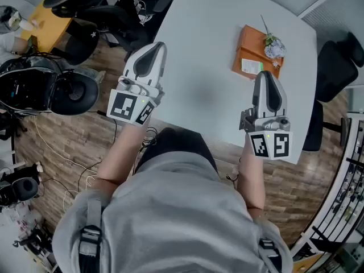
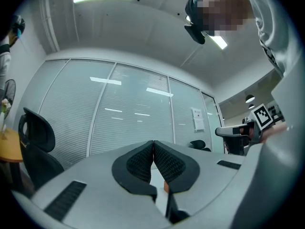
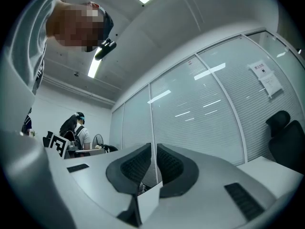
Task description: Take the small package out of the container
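In the head view an orange container lies on the white table at the far right. A small green-and-white package shows at its near end, and a sprig of artificial flowers rests on its far end. My right gripper hovers just short of the container's near end; its jaws stand a narrow slit apart with nothing between them. Over the table's left edge, my left gripper is shut and empty. Both gripper cameras look up at glass walls and ceiling.
Black office chairs and a yellow desk crowd the floor to the left of the table. Another black chair stands at the table's right edge. Cables lie on the wooden floor. A person stands in the background.
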Demonstrator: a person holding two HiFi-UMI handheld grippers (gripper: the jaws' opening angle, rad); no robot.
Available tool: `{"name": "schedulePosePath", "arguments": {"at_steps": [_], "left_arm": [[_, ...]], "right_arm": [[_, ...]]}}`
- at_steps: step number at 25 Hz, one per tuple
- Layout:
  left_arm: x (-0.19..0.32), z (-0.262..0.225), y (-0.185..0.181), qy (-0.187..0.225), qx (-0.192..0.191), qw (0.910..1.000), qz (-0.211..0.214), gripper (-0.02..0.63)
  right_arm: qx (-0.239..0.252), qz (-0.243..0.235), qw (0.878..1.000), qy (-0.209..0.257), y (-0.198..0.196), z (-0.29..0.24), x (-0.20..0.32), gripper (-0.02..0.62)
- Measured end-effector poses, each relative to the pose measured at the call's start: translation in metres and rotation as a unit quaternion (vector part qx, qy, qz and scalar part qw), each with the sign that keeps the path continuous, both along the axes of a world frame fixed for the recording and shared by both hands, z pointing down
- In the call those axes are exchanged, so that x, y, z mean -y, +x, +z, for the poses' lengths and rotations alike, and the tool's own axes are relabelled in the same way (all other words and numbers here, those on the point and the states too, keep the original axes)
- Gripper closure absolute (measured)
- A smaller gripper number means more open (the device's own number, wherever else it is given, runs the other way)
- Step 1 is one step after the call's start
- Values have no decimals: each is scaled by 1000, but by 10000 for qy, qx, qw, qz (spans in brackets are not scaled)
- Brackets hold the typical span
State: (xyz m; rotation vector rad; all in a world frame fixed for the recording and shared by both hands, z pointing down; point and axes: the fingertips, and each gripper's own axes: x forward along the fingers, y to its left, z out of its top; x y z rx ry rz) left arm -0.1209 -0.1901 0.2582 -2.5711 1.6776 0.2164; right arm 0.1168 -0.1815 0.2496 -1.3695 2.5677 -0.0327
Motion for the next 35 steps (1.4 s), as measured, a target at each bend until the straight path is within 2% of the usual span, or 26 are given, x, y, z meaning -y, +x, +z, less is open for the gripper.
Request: {"name": "schedulePosePath", "arguments": {"at_steps": [5, 20, 29, 35], "left_arm": [[29, 4, -1, -26, -85, 9999, 111, 586], [98, 14, -17, -93, -222, 9968, 756, 586], [128, 23, 10, -199, -290, 9966, 750, 586], [141, 34, 43, -245, -276, 9950, 924, 586]], "right_arm": [[-11, 151, 9998, -110, -5, 10, 24, 528], [56, 941, 9955, -36, -23, 6, 71, 528], [108, 888, 9956, -293, -8, 20, 104, 528], [-38, 995, 9941, -440, 22, 31, 112, 528]]}}
